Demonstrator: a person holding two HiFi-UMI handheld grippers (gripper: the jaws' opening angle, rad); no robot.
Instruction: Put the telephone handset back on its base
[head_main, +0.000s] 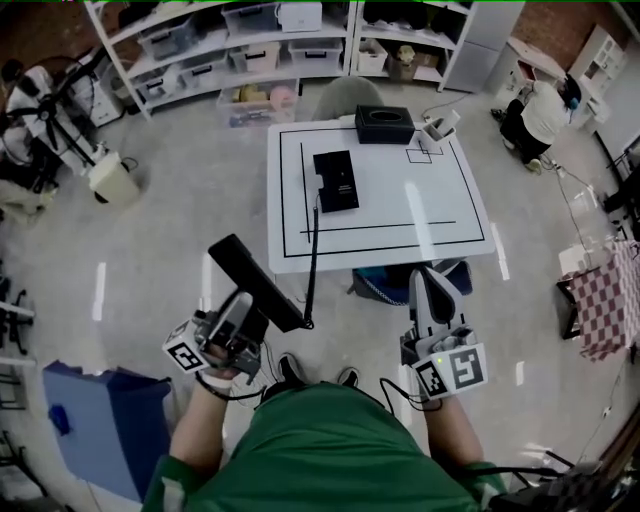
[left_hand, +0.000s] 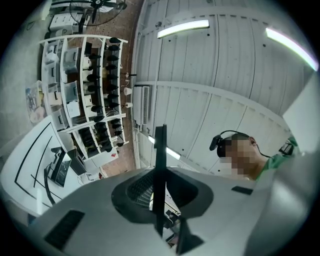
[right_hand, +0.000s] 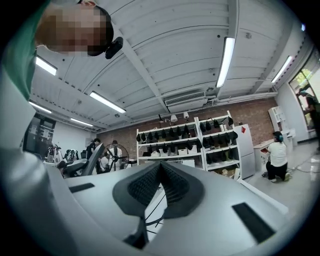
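Jaws of left gripper (head_main: 256, 312) clamp the handset (head_main: 243, 268), edge-on in gripper view.

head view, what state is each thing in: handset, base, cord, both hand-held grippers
handset: off its base, held short of the table
base: on the table, cradle empty
cord: runs from base to handset
left hand-held gripper: shut on handset
right hand-held gripper: shut, empty
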